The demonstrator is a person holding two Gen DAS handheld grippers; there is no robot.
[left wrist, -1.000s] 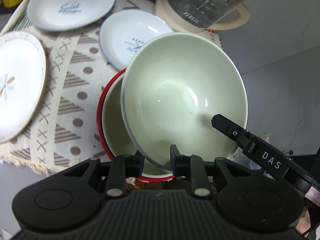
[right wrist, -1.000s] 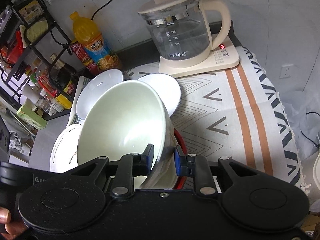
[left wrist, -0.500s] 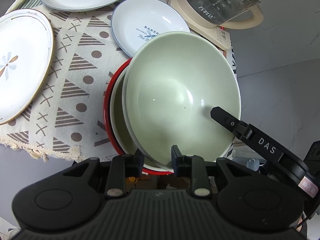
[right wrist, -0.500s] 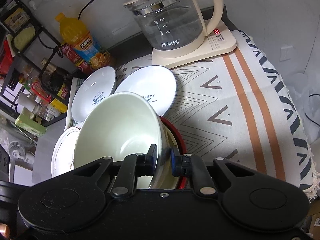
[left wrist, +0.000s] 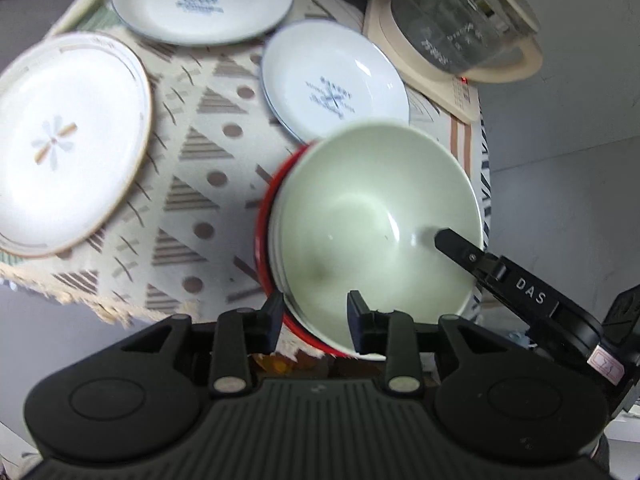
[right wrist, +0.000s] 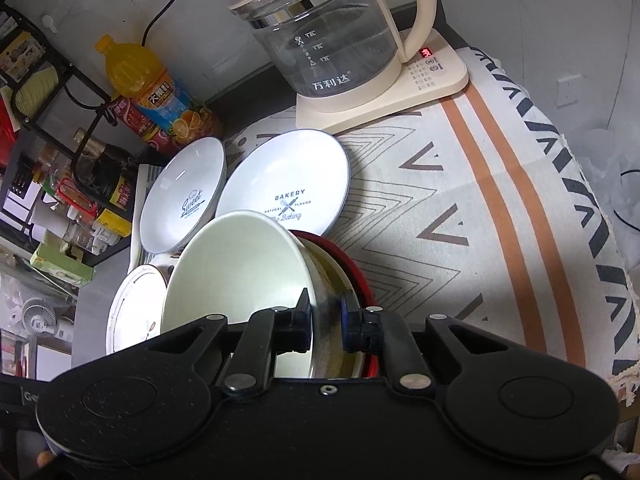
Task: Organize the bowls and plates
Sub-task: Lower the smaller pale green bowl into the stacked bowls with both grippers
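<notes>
One pale green bowl (right wrist: pixel 236 272), tilted leftward, nested in red-rimmed bowl (right wrist: pixel 352 268)

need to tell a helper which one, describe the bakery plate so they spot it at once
Start at the glass kettle on its cream base. The bakery plate lies just in front, on the patterned cloth. Unlike the "Sweet" plate beside it, it reads BAKERY.

A patterned tablecloth (right wrist: pixel 500 208) covers the table near a grey wall (right wrist: pixel 540 8), a glass kettle (right wrist: pixel 332 40) stands on its cream base, and a black wire shelf (right wrist: pixel 44 120) with bottles is at the left.
</notes>
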